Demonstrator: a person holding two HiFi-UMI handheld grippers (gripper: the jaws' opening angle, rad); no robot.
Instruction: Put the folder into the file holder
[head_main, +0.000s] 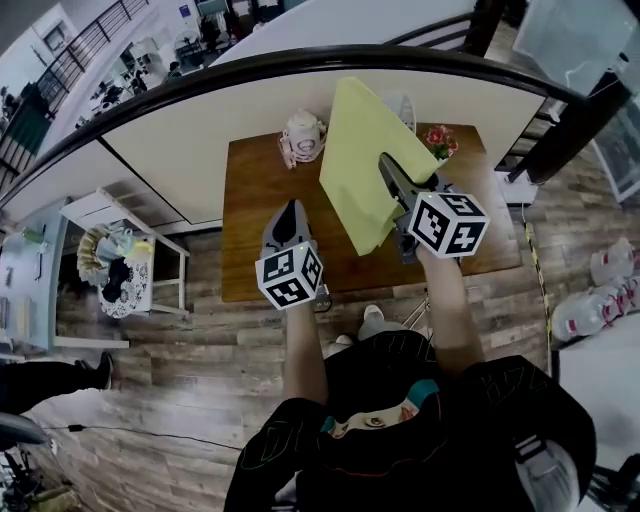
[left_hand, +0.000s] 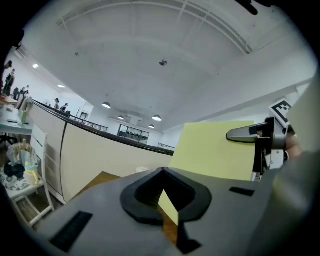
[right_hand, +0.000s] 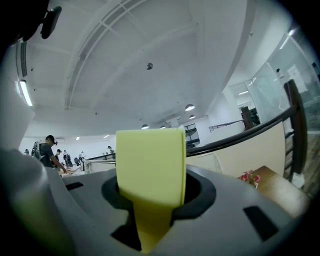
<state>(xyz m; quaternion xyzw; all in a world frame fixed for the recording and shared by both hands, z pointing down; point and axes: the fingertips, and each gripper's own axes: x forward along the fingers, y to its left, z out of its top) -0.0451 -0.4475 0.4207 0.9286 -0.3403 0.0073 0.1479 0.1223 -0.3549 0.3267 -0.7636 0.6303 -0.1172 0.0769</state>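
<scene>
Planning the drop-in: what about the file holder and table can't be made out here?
File holder: head view, perhaps the grey sliver behind the raised folder; the folder hides the rest.
Table: gripper views, mostly blocked by the left gripper and right gripper.
White object: head view, too small to identify.

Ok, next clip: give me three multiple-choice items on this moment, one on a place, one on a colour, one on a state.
1. Where is the folder?
A lying flat
B raised over the table
C out of sight

2. What colour is the folder?
A pale yellow-green
B red
C blue

3. How are the right tongs?
A open and empty
B out of view
C shut on the folder

Key:
1 B, the head view shows it tilted up above the wood.
2 A, it looks that colour in all three views.
3 C, the right gripper view shows the sheet pinched between them.
</scene>
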